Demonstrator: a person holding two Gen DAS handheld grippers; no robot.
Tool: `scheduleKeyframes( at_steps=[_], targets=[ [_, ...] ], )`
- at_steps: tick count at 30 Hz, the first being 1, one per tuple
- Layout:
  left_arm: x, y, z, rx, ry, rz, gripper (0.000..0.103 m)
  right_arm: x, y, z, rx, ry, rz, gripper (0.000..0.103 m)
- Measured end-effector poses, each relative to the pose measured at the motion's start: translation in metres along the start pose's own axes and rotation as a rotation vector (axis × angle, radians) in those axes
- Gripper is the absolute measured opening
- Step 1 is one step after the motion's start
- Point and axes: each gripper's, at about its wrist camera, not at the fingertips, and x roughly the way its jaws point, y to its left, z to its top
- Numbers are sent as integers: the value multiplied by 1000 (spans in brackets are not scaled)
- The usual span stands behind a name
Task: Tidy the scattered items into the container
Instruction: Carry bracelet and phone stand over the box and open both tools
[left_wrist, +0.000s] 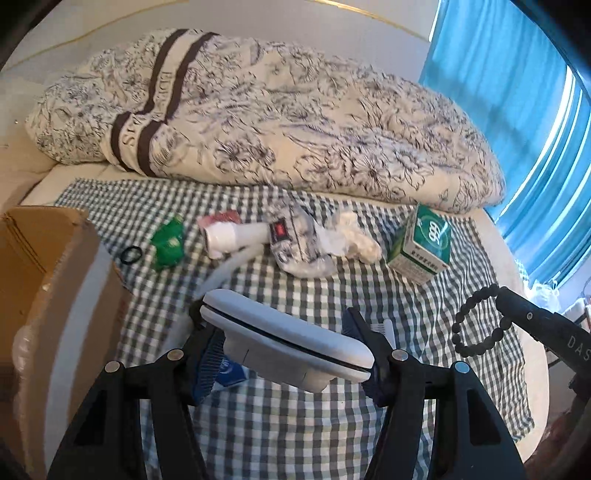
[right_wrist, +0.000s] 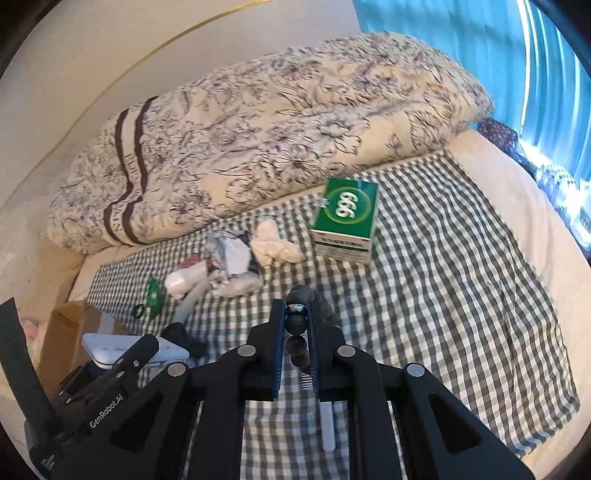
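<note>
An open brown cardboard box (left_wrist: 44, 254) stands at the left edge of the green-and-white checked cloth (left_wrist: 258, 417) spread on the bed; its inside cannot be seen from either view. The left gripper (left_wrist: 286, 341) hangs above the cloth just right of the box, its jaws clamped on a flat white clamshell case (left_wrist: 284, 332) held crosswise. The right gripper (right_wrist: 297, 321) is held level over the cloth's middle, its jaws closed on a string of black round beads (right_wrist: 295, 319). Scattered toward the cloth's far edge lie a green printed carton (right_wrist: 347, 221), crumpled white tissue (right_wrist: 273, 245), a white plastic pipe fitting (left_wrist: 236, 236), a green wrapper (left_wrist: 168, 245) and a black rubber ring (left_wrist: 132, 254), all below the folded floral duvet (left_wrist: 258, 110).
</note>
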Motion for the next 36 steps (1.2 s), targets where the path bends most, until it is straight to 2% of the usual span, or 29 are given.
scheduleKeyframes(
  at_steps=[5,11,17,22,27,32,33,34,36],
  targets=[
    [-22,16,7,-22,-37,16,63,-10,27,2,-44,-8,32,11],
    [-62,52,20,-53,-98,19,63,-18,84,6,-141,-7,102,11],
    [-111,109,34,-73,-174,111,63,-29,162,15,-259,-22,241,11],
    [-130,157,24,-130,-192,220,63,-32,238,11,-361,-16,381,11],
    [-129,210,2,-216,-146,290,63,-5,302,-8,-411,87,506,11],
    [-115,246,-15,-279,-96,328,63,32,338,-30,-435,207,548,12],
    [-110,250,-16,-285,-83,332,64,40,342,-34,-442,223,554,17],
    [-106,251,-17,-290,-78,337,67,43,343,-37,-448,232,564,46],
    [-107,249,-17,-282,-96,335,84,46,341,-41,-441,212,525,86]
  ],
)
